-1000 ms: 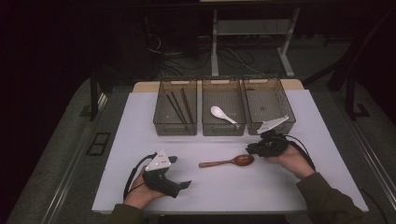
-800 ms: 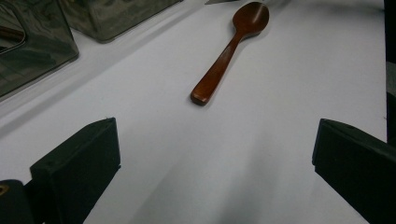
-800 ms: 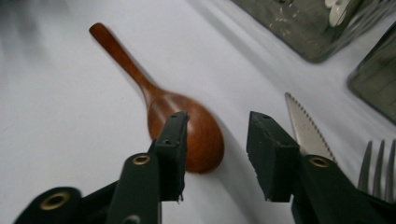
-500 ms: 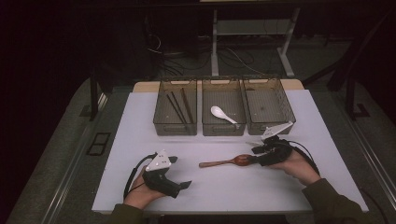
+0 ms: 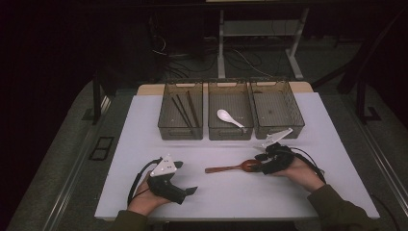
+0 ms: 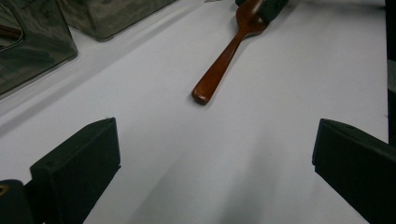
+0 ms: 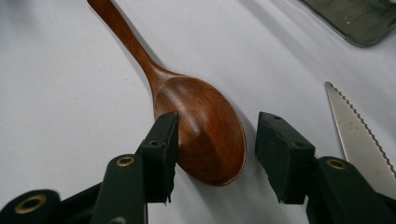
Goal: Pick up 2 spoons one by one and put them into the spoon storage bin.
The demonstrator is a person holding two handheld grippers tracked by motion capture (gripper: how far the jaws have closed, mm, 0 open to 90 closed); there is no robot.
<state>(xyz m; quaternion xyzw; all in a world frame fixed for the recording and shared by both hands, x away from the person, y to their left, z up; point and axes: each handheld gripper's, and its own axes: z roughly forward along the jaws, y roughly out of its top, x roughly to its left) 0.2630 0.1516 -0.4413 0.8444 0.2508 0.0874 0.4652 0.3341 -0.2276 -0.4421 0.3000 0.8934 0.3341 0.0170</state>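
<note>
Three clear plastic bins are set side by side at the upper middle of the high view on the white table top (image 5: pixel 120 159). Dark chopsticks (image 5: pixel 183 109) are held in the left bin (image 5: pixel 181 117), a white ceramic spoon (image 5: pixel 229 118) in the middle bin (image 5: pixel 229 117), and nothing visible in the right bin (image 5: pixel 277 115). Below them, right of centre, a brown wooden spoon (image 5: pixel 233 168) is laid flat, handle to the left. A serrated steel knife (image 7: pixel 357 135) is placed just right of its bowl.
</note>
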